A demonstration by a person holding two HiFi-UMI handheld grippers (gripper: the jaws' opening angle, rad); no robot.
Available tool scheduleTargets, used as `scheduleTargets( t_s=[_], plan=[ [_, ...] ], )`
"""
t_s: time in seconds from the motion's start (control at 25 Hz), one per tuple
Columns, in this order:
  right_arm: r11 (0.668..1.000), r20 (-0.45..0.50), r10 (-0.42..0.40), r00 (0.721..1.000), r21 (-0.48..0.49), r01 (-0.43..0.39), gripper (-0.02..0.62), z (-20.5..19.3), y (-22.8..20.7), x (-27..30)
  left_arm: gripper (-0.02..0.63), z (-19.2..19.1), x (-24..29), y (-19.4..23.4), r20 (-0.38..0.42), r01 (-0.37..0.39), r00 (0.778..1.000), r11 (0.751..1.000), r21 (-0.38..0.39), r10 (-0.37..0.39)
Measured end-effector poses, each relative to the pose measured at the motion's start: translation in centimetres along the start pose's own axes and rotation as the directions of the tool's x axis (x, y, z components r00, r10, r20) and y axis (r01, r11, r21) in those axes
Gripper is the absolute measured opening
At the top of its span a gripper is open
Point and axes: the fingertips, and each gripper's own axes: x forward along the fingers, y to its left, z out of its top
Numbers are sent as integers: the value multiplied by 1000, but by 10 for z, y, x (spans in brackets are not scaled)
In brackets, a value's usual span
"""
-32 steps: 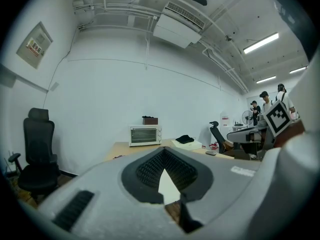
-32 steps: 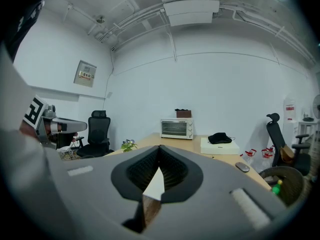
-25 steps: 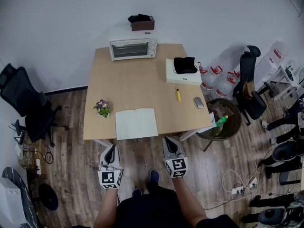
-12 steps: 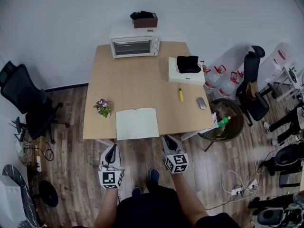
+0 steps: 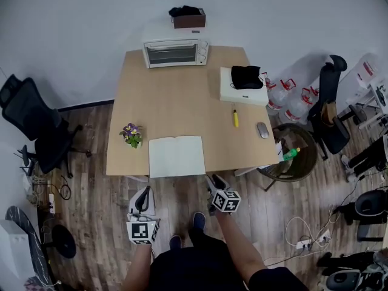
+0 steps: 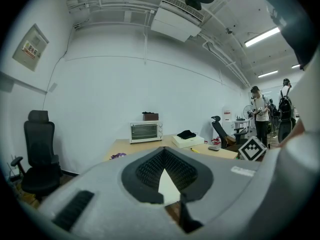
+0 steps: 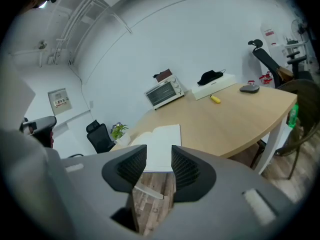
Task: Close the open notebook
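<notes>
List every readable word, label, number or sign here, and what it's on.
Framed wall notice: print too small to read.
Small white-and-red wall sign: too small to read.
Open notebook: pages look blank.
Nothing legible anywhere.

The notebook (image 5: 176,156) lies open (blank white pages up) at the table's near edge.

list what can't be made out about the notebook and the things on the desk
- Notebook pages: head view, too small to show any writing.
- Notebook's near corners: right gripper view, hidden behind the jaws of the right gripper.
- Black item on the white box: head view, too small to identify.
- Wall notice: left gripper view, print too small.
</notes>
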Motion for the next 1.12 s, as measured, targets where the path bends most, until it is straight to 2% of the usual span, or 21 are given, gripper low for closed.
scheduleTargets(
  t_s=[0.28,0.56,0.76,0.92,1.12],
  plan=[
    [992,-84,3,996,124,7,196,-34,-24,34,-5,-5,5,-9,-15,9,1000,1000,9,-9],
    [985,-135,8,991,173,15,210,-55,-40,54,-5,-10,4,-11,-35,-4,999,1000,3,5],
    [976,-139,25,990,219,6,218,-61,-46,63,-5,-19,1,-10,-112,-11,994,1000,-12,9],
    [969,-136,40,990,248,-5,218,-63,-44,70,-5,-20,1,-5,-55,-20,998,1000,-2,19],
    [968,-147,34,989,250,4,212,-65,-45,73,-5,-21,0,0,-59,-31,998,999,-19,29]
  ],
)
